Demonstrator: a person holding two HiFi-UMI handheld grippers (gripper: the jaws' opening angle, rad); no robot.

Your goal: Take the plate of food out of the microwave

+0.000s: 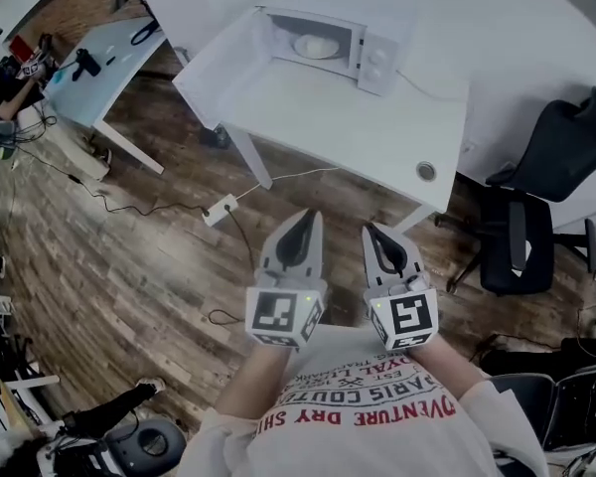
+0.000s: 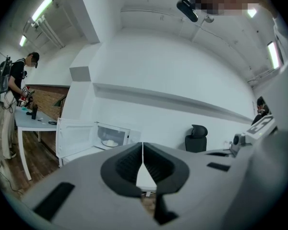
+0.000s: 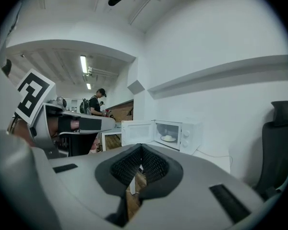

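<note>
A microwave (image 1: 330, 36) stands with its door (image 1: 215, 66) swung wide to its left, at the back of a white desk (image 1: 363, 127) against a white wall. The plate of food (image 1: 316, 46), a pale mound on a light dish, sits inside the lit cavity.

The left hand-held gripper (image 1: 307, 222) and the right hand-held gripper (image 1: 373, 231) are held side by side, well short of the microwave. They are out over the wooden floor (image 1: 129, 266) on the near side of the desk, both pointing toward the oven.

In the left gripper view, the left hand-held gripper (image 2: 142, 145) has its jaws pressed together with nothing between them. The microwave (image 2: 117, 137) and the plate of food (image 2: 109, 143) show small beyond its tips.

The right gripper view shows the same for the right hand-held gripper (image 3: 140, 146): jaws closed on nothing. The microwave (image 3: 176, 135), its open door (image 3: 137, 132) and the plate of food (image 3: 168, 138) lie ahead.

A black office chair (image 1: 546, 197) stands to the right of the microwave, off the desk's corner. A white power strip (image 1: 220, 209) lies on the floor in front of the microwave, under the desk's near edge.

Left of the microwave is a second desk (image 1: 109, 53), where a person (image 2: 17, 87) with a backpack stands.
</note>
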